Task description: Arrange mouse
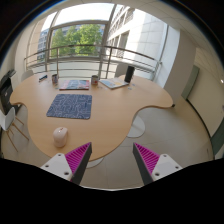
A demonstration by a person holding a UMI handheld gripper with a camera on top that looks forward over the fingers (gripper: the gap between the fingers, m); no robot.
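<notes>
A small pale pink mouse (60, 135) lies on the wooden table (120, 105), near its front edge and a little ahead of my left finger. A dark blue-grey mouse mat (70, 106) lies on the table beyond the mouse. My gripper (112, 158) is open and empty, held off the table's front edge over the grey floor. Its magenta pads (79, 156) stand wide apart with nothing between them.
A laptop (75, 85) lies at the table's far side with a small dark cup (95, 79) beside it. Another laptop (118, 80) stands open at the far right. A chair (10, 105) stands at the left. A railing and large windows (85, 40) lie beyond.
</notes>
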